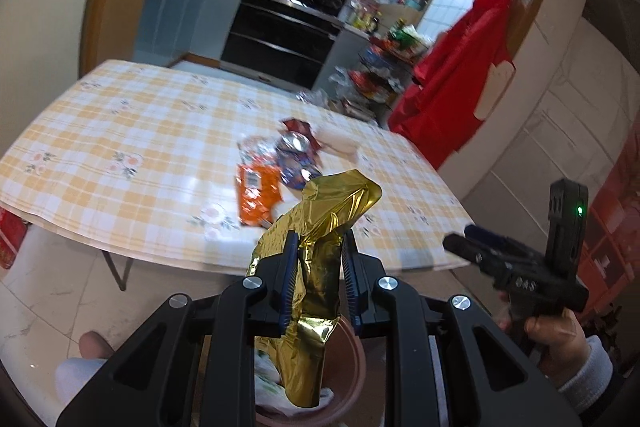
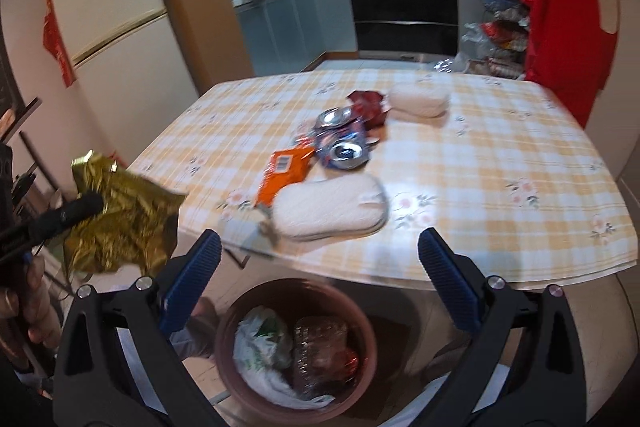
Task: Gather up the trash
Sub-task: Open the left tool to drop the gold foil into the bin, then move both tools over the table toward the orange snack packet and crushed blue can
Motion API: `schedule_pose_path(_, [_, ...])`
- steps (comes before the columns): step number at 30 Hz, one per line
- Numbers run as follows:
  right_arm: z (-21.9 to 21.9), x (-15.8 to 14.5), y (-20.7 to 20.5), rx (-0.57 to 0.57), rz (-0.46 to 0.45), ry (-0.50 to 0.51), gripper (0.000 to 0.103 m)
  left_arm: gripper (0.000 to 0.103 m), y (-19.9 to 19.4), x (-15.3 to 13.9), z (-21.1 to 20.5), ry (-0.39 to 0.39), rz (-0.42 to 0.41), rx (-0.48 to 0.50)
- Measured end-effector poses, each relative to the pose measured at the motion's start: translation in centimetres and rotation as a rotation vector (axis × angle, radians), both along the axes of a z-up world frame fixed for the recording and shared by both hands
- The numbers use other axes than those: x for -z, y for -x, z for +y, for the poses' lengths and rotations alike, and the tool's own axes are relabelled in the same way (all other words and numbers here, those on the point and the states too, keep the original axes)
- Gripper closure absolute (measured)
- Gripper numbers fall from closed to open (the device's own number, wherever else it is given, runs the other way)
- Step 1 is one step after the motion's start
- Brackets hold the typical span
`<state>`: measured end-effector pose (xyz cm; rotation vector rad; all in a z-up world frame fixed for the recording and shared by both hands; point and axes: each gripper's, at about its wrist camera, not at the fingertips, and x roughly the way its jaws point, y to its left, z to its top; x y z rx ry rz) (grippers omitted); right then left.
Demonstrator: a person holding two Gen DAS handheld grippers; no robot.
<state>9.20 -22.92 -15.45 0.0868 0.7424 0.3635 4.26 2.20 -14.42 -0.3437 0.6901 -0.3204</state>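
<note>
On the checked tablecloth (image 2: 480,163) lie wrappers (image 2: 286,171); kitchen behind.

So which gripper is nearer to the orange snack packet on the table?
Probably right. The right gripper hangs open just off the table edge facing the orange snack packet; the left gripper holds gold foil further back.

crumpled gold foil wrapper (image 1: 320,259) above brown trash bin (image 2: 362,311)

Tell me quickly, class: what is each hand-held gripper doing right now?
Left hand-held gripper: closed on the gold foil wrapper.
Right hand-held gripper: open, holding nothing.
</note>
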Motion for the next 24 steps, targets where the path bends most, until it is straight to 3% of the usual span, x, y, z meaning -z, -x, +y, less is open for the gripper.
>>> schedule_pose_path(15, [-5.1, 1.9, -0.1, 0.101, 0.017, -0.047, 0.006, 0.08, -1.6, 2.2, -6.1, -0.019, 0.085, 0.165])
schedule_pose_path(17, [-5.5, 2.0, -0.2, 0.111, 0.02, -0.051, 0.006, 0.068, -1.7, 2.1, -6.5, -0.028, 0.082, 0.167])
schedule_pose_path(19, [-5.7, 2.0, -0.1, 0.117, 0.022, -0.058, 0.006, 0.049, -1.7, 2.0, -6.5, -0.037, 0.072, 0.156])
schedule_pose_path(24, [-5.7, 2.2, -0.1, 0.123, 0.028, -0.055, 0.006, 0.026, -1.1, 1.7, -5.6, -0.106, 0.03, 0.086])
